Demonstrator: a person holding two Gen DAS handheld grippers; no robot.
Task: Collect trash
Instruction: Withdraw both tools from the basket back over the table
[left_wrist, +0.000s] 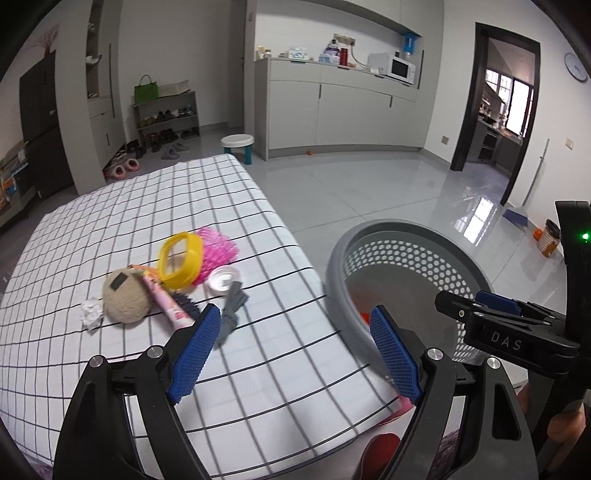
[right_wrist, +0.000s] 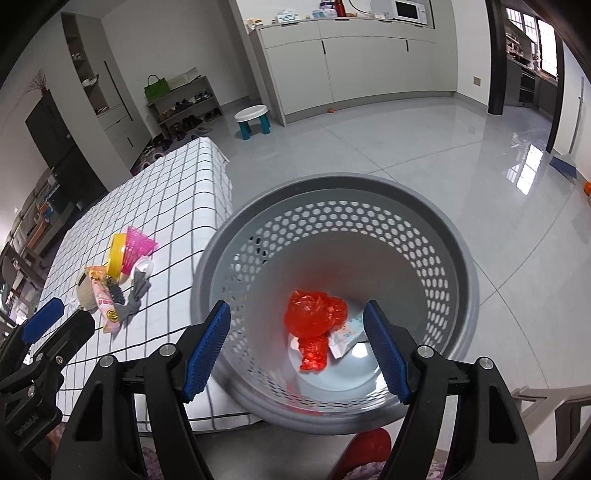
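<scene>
Right wrist view puts your right tool (right_wrist: 297, 347) over the grey perforated basket (right_wrist: 458, 266), its blue pads spread apart and empty. Beside the basket stands the checked bed (left_wrist: 110, 236), and your left tool (left_wrist: 291, 354) hovers over its edge, also spread apart and empty. At the basket's bottom lies a crumpled, glossy red plastic bag (right_wrist: 314, 321) touching a small white wrapper (right_wrist: 345, 334). On the bed, a crumpled white paper ball (left_wrist: 90, 313) sits beside a beige yarn ball (left_wrist: 125, 297).
</scene>
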